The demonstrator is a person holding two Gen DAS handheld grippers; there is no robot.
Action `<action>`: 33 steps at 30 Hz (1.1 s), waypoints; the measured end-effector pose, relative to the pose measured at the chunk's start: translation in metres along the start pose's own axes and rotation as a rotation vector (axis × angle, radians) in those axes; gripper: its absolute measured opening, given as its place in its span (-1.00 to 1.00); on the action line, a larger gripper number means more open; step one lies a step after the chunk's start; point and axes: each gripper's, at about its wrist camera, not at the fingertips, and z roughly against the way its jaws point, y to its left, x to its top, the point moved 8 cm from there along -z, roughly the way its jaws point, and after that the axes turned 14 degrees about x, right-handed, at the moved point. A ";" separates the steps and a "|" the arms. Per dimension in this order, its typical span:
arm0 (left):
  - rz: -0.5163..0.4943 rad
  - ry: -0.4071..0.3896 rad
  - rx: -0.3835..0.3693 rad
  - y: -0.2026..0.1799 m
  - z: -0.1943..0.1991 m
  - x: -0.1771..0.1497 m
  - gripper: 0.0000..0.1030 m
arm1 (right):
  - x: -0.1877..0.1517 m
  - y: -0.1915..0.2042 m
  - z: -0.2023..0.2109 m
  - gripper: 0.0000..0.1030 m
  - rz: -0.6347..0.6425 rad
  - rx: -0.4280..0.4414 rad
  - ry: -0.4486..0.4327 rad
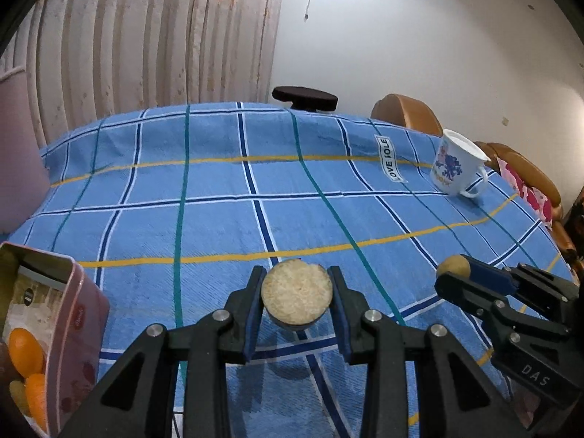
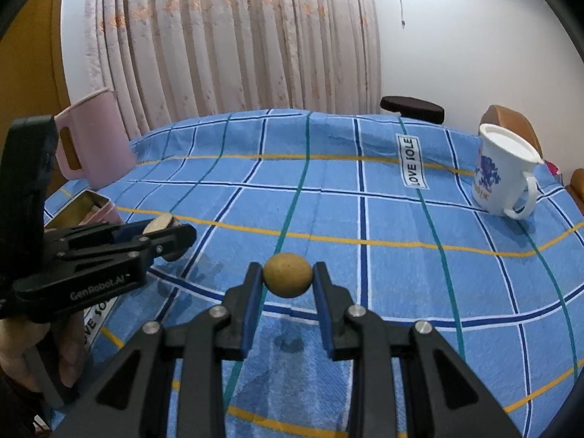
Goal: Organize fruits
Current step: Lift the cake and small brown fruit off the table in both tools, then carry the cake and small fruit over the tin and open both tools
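My left gripper (image 1: pixel 296 297) is shut on a round flat-topped tan piece of fruit (image 1: pixel 296 296), held just above the blue checked cloth (image 1: pixel 219 219). In the right wrist view that same gripper (image 2: pixel 171 231) comes in from the left with the tan piece (image 2: pixel 158 223) between its pads. A small round yellow-brown fruit (image 2: pixel 288 274) is gripped by my right gripper (image 2: pixel 288 275), also raised off the cloth. In the left wrist view that right gripper (image 1: pixel 450 273) enters from the right with the small fruit (image 1: pixel 452 266). A pink tin (image 1: pixel 78 314) at the lower left holds orange fruits (image 1: pixel 25 350).
A white printed mug (image 1: pixel 456 168) stands at the far right of the table; the right wrist view shows that mug (image 2: pixel 502 175) too. A pink jug (image 2: pixel 95 138) stands at the far left near the tin (image 2: pixel 98 204). Chairs and a dark stool (image 1: pixel 304 96) stand beyond the table. A hand (image 2: pixel 43 346) holds the left gripper.
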 end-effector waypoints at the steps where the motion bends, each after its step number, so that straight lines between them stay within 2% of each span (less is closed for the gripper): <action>1: 0.000 -0.005 0.005 0.001 0.001 0.000 -0.31 | 0.000 0.000 0.001 -0.40 0.001 0.001 -0.006; 22: -0.033 -0.143 0.077 -0.005 0.026 0.006 -0.31 | 0.005 0.008 0.017 -0.40 0.045 0.000 -0.093; 29: -0.032 -0.217 0.120 -0.002 0.041 0.008 -0.31 | 0.009 0.013 0.025 -0.40 0.075 -0.010 -0.135; 33: -0.048 -0.248 0.179 0.005 0.052 0.004 -0.31 | 0.009 0.015 0.027 -0.40 0.092 -0.031 -0.144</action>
